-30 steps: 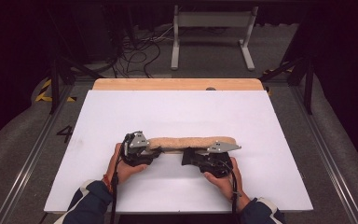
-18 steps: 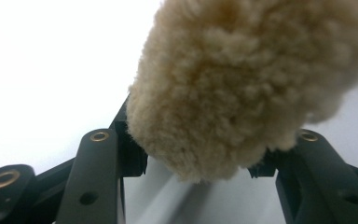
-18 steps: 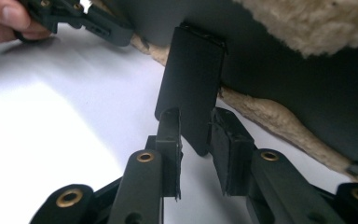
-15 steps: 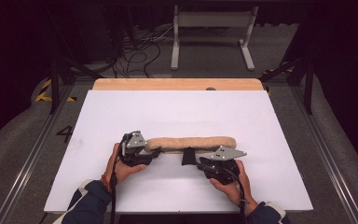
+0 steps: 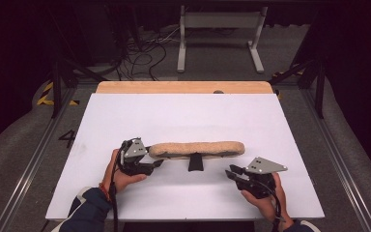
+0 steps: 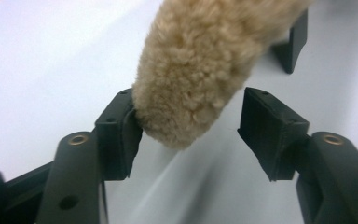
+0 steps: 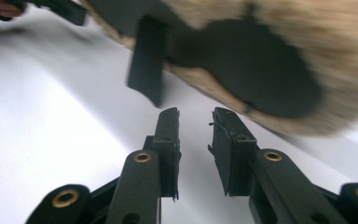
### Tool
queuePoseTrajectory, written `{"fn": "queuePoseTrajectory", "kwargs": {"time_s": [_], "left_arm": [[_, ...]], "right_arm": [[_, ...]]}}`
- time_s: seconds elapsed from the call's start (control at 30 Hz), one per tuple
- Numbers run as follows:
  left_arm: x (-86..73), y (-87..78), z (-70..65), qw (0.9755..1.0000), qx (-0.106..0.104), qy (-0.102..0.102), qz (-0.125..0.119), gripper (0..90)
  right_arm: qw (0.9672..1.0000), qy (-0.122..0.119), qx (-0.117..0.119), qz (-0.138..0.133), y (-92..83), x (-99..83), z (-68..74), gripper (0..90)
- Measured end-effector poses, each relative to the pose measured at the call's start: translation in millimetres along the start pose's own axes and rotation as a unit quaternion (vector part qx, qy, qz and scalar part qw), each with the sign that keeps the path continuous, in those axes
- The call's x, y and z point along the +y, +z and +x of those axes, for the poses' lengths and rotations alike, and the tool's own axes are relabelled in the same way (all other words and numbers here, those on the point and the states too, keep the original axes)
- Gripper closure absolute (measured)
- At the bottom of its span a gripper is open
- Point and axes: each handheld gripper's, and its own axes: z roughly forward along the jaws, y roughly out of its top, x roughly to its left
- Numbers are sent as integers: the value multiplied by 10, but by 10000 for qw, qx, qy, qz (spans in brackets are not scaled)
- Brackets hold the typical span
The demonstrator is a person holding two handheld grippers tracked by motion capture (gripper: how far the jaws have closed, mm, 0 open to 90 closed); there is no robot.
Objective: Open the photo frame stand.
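Long tan fleece pad [image 5: 197, 149], lying crosswise, mid-table

long tan fleecy pad [image 5: 197, 149] with black stub lying across white table sheet [image 5: 188, 116], left gripper [image 5: 155, 164] at its left end, right gripper [image 5: 233, 173] apart below its right end

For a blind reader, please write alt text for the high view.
A long tan fleecy pad with a black socket lies on a white table. The left tool is open at its left end; the right tool is apart from it.
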Motion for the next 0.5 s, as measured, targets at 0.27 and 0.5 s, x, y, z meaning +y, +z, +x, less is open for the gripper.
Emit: {"fn": "queuePoseTrajectory", "kwargs": {"time_s": [0.27, 0.5], "left_arm": [[-30, -221, 33, 9992, 105, -50, -370, 248], [-3, -231, 17, 9993, 15, 44, -373, 177]], "right_arm": [[9984, 255, -484, -173, -200, -75, -261, 747], [9971, 342, -573, -358, -219, -44, -343, 745]]}}
